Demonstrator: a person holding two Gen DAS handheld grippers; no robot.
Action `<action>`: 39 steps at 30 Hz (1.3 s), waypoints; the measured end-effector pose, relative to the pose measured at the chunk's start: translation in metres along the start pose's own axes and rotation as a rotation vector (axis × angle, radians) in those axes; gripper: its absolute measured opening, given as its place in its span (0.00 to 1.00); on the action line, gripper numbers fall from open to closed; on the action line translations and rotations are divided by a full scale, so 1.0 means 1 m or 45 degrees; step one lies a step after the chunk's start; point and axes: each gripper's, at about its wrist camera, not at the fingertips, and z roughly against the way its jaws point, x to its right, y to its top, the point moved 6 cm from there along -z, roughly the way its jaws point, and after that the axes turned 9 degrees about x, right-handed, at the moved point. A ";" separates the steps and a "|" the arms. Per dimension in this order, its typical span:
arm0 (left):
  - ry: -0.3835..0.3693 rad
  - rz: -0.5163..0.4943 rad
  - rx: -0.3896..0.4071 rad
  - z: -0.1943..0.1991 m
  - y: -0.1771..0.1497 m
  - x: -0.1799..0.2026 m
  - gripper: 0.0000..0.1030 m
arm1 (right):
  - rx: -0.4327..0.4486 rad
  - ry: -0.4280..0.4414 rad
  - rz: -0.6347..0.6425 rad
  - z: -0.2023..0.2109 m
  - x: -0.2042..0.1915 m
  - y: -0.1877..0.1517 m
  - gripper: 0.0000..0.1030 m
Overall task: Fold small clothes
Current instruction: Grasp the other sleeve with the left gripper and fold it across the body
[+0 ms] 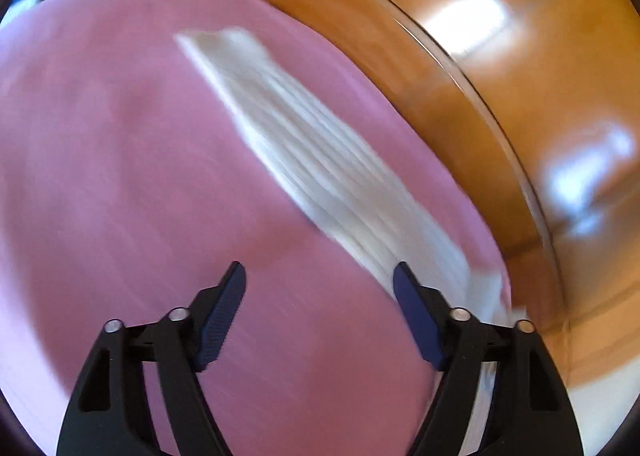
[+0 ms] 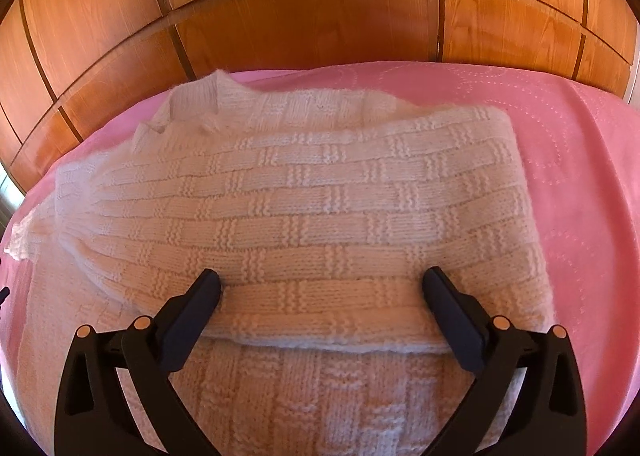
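Hovering over folded white sweater (image 2: 304, 208) on pink bedspread (image 2: 580, 176): right hand-held gripper (image 2: 322, 296) wide, straddling folded edge (left hand-held gripper (image 1: 320, 284) parted, empty).

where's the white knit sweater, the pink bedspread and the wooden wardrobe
white knit sweater (image 2: 320, 192), right wrist view, middle of folded-over layer
pink bedspread (image 2: 580, 184), right wrist view, bare part right of sweater
wooden wardrobe (image 2: 304, 24), right wrist view, centre door panel

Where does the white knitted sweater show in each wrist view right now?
Left wrist: white knitted sweater, blurred, a diagonal strip from upper centre to lower right.
Right wrist: it fills the centre, folded edge lying between the open jaws.
Shared landmark: pink bedspread beneath it, wooden panels behind.
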 end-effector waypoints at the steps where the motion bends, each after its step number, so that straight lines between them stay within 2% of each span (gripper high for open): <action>1: 0.019 0.020 0.008 -0.002 0.010 -0.009 0.55 | -0.001 -0.006 0.007 0.001 0.000 0.000 0.98; 2: 0.039 0.046 0.011 -0.005 0.020 -0.017 0.49 | 0.000 -0.012 0.013 0.000 -0.001 0.000 0.98; 4: 0.056 0.147 0.017 -0.014 0.040 -0.037 0.47 | 0.002 -0.020 0.024 0.001 -0.001 0.000 0.98; 5: 0.069 0.187 0.013 -0.017 0.049 -0.046 0.40 | 0.004 -0.021 0.026 0.000 -0.001 0.000 0.98; 7: 0.062 0.264 0.008 -0.029 0.062 -0.056 0.39 | 0.003 -0.022 0.028 -0.001 -0.001 0.000 0.98; 8: 0.060 0.295 0.015 -0.035 0.069 -0.059 0.34 | 0.003 -0.024 0.031 -0.001 -0.001 0.000 0.98; 10: 0.033 0.353 0.025 -0.043 0.078 -0.061 0.34 | 0.002 -0.029 0.036 -0.001 -0.001 0.000 0.98; 14: 0.043 0.439 0.041 -0.067 0.088 -0.057 0.34 | 0.004 -0.041 0.047 -0.002 -0.001 0.000 0.98; 16: 0.047 0.393 0.033 -0.075 0.094 -0.050 0.32 | 0.006 -0.043 0.048 -0.002 -0.001 0.000 0.98; 17: 0.039 0.348 0.020 -0.077 0.095 -0.044 0.12 | 0.006 -0.045 0.050 -0.002 -0.001 0.000 0.98; 18: 0.043 0.288 -0.004 -0.083 0.095 -0.035 0.06 | 0.006 -0.046 0.051 -0.002 -0.001 0.000 0.98; 20: 0.036 0.189 0.017 -0.081 0.093 -0.017 0.06 | 0.007 -0.049 0.053 -0.002 -0.001 -0.001 0.98; 22: -0.035 0.054 0.026 -0.072 0.087 0.018 0.06 | 0.008 -0.051 0.054 -0.002 -0.002 0.000 0.98; 26: -0.226 -0.151 0.002 -0.050 0.053 0.092 0.06 | 0.010 -0.054 0.057 -0.002 -0.002 0.000 0.98; 29: -0.356 -0.351 -0.042 -0.033 -0.001 0.154 0.06 | 0.011 -0.052 0.057 -0.002 -0.001 0.000 0.98; 31: -0.410 -0.454 -0.090 -0.029 -0.040 0.186 0.06 | 0.012 -0.048 0.055 -0.002 -0.001 0.000 0.98; 34: -0.464 -0.549 -0.189 -0.032 -0.097 0.218 0.06 | 0.015 -0.044 0.051 -0.002 0.000 0.001 0.98; 37: -0.441 -0.607 -0.316 -0.040 -0.152 0.233 0.07 | 0.017 -0.036 0.044 -0.002 0.001 0.001 0.98; 38: -0.430 -0.622 -0.347 -0.042 -0.165 0.235 0.13 | 0.019 -0.031 0.038 -0.002 0.002 0.001 0.98; 39: -0.438 -0.630 -0.373 -0.040 -0.176 0.236 0.24 | 0.021 -0.028 0.034 -0.001 0.002 0.001 0.98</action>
